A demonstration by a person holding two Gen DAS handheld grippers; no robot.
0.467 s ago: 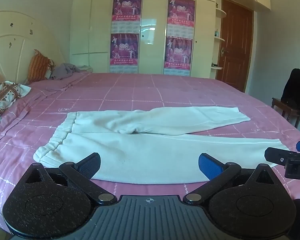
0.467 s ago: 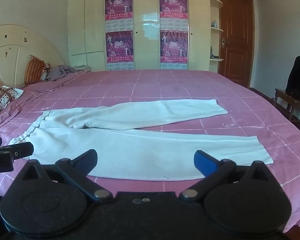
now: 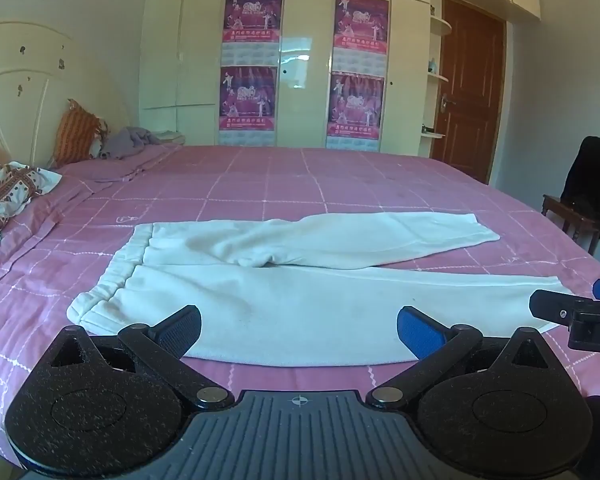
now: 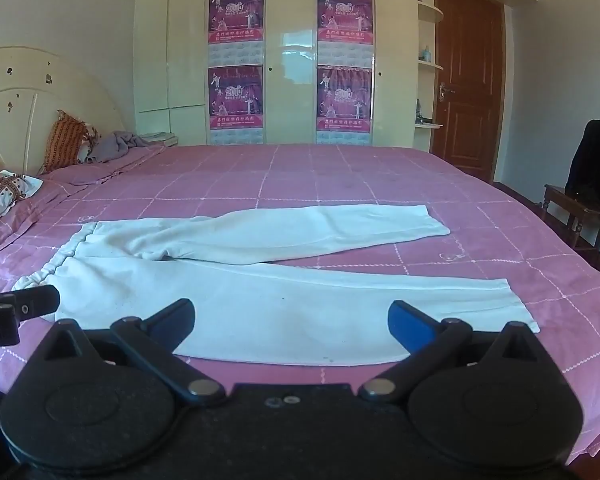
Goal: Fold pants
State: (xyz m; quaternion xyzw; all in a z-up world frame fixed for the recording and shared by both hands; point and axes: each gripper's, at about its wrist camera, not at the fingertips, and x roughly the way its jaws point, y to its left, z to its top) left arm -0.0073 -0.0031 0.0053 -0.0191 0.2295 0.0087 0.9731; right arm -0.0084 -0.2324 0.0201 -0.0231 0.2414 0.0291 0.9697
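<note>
Pants (image 3: pixel 300 300), white, lie spread flat on the pink checked bedspread (image 3: pixel 340 184), unfolded. Waistband (image 3: pixel 112 280) at 9 o'clock of the garment, both leg hems toward 3 o'clock. Near leg (image 3: pixel 340 312) runs straight across; far leg (image 3: pixel 340 236) angles away toward 2 o'clock, so the legs part in a narrow V with bedspread showing between them at the hem end. Crotch bunched slightly where the legs meet.

Left gripper (image 3: pixel 299 328): fingers spread wide, nothing between them. It hovers at the near edge of the bed, with the near leg directly at 12 o'clock just beyond the fingertips. No contact with the cloth visible. Waistband sits at roughly 10 o'clock from it.

Right gripper (image 4: pixel 290 324): fingers likewise wide apart, holding nothing. Near leg at 12 o'clock just past the tips, its hem (image 4: pixel 516 300) at about 2 o'clock. Whether the tips touch the fabric edge cannot be told from the right wrist view.

Each gripper shows in the other's camera: the right one at 3 o'clock of the left wrist view, beside the near hem; the left one at 9 o'clock of the right wrist view, beside the waistband.

Surroundings: pillows (image 3: pixel 12 196) and headboard (image 3: pixel 28 92) at 9 o'clock, wardrobe with posters (image 3: pixel 252 64) at 12 o'clock, wooden door (image 3: pixel 468 92) at 2 o'clock, chair (image 3: pixel 580 216) with dark clothing at 3 o'clock.
</note>
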